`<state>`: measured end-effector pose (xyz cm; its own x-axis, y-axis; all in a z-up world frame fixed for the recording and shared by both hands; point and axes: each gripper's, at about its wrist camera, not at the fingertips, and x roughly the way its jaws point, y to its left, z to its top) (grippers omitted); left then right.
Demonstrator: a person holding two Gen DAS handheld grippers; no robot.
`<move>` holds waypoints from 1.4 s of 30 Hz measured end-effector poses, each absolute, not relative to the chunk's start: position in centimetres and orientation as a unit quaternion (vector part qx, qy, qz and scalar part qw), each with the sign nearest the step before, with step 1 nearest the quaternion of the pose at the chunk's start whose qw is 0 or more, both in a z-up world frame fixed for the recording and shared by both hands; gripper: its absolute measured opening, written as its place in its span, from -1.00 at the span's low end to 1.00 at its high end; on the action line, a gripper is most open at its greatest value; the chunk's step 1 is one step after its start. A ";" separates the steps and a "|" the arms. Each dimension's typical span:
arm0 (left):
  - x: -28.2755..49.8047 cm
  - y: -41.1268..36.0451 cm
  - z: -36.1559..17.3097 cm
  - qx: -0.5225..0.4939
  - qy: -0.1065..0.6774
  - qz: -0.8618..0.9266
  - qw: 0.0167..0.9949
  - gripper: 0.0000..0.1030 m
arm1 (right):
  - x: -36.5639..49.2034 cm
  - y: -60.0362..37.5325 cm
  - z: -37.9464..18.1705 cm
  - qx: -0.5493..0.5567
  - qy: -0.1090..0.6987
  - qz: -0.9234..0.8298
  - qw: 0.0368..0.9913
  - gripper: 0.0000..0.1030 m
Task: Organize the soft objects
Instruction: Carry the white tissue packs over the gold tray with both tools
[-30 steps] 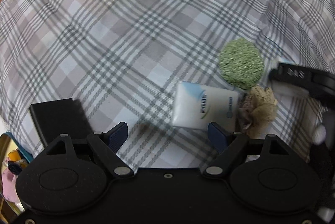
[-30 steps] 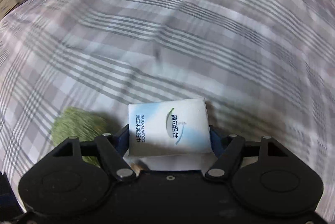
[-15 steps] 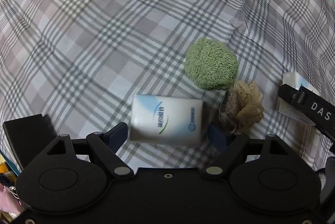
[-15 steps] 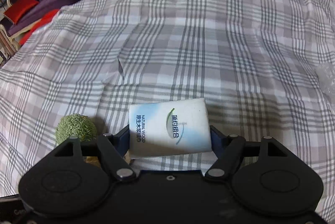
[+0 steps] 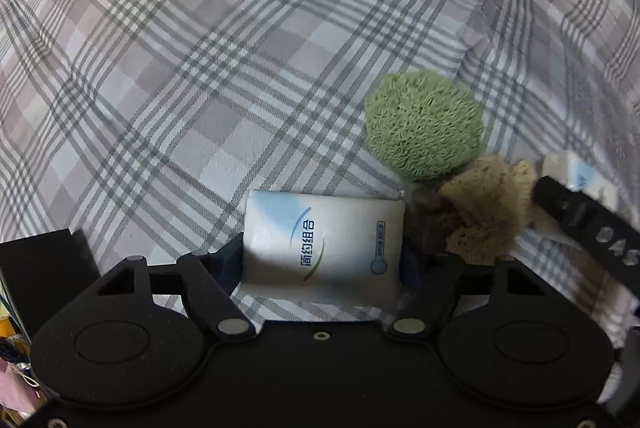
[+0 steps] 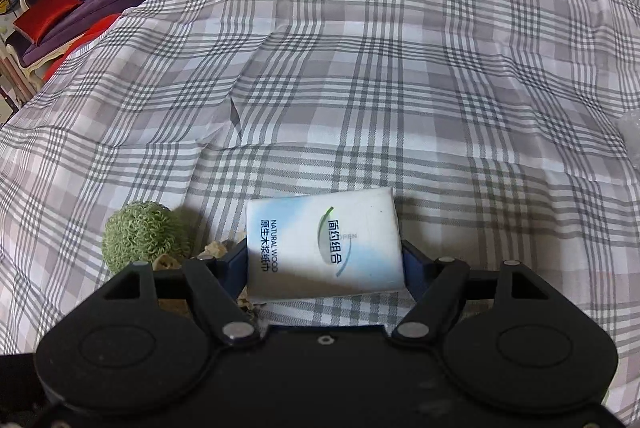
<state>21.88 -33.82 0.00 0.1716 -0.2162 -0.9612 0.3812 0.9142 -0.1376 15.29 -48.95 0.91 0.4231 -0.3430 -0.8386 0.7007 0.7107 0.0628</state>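
Note:
A white-and-blue tissue pack (image 5: pixel 320 244) lies flat on the plaid sheet between the fingers of my left gripper (image 5: pixel 322 260). Its jaws are closing, and both blue pads touch the pack's short sides. Just right of it sit a beige lace scrunchie (image 5: pixel 484 208) and a round green fuzzy puff (image 5: pixel 424 126). My right gripper (image 6: pixel 324 264) is shut on a second tissue pack (image 6: pixel 324 244), held a little above the sheet. The right wrist view has the puff (image 6: pixel 144 234) at lower left and a bit of the scrunchie (image 6: pixel 216 248) behind the left finger.
The plaid sheet (image 5: pixel 200 48) covers a bed with soft folds. A black box (image 5: pixel 40 268) rests at the bed's left edge. The right gripper's black body (image 5: pixel 580 224) reaches in from the right. A purple sofa with a red cushion (image 6: pixel 48 12) stands beyond the bed.
My left gripper moved over the tissue pack, which now lies between its fingers, and the jaws have narrowed onto it. The right gripper still holds its pack and has steadied.

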 end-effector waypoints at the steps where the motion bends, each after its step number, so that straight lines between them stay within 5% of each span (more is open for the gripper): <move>1: 21.8 -33.5 0.4 0.063 0.613 -0.196 0.763 0.34 | 15.2 -48.9 0.9 0.209 0.429 -0.316 0.820 0.44; 11: 18.9 -24.1 8.2 0.047 0.569 -0.176 0.802 0.34 | 14.2 -47.6 2.4 0.208 0.374 -0.264 0.864 0.44; 20: 14.5 -7.7 11.3 0.020 0.552 -0.087 0.829 0.34 | 12.4 -41.5 5.6 0.124 0.291 -0.176 0.932 0.44; 29: 13.5 3.9 8.2 -0.023 0.570 0.012 0.821 0.34 | 7.3 -33.0 9.5 0.080 0.267 -0.074 0.958 0.44; 42: 15.5 7.5 2.2 -0.073 0.608 0.032 0.790 0.35 | 3.1 -17.9 10.3 -0.040 0.331 0.138 0.933 0.44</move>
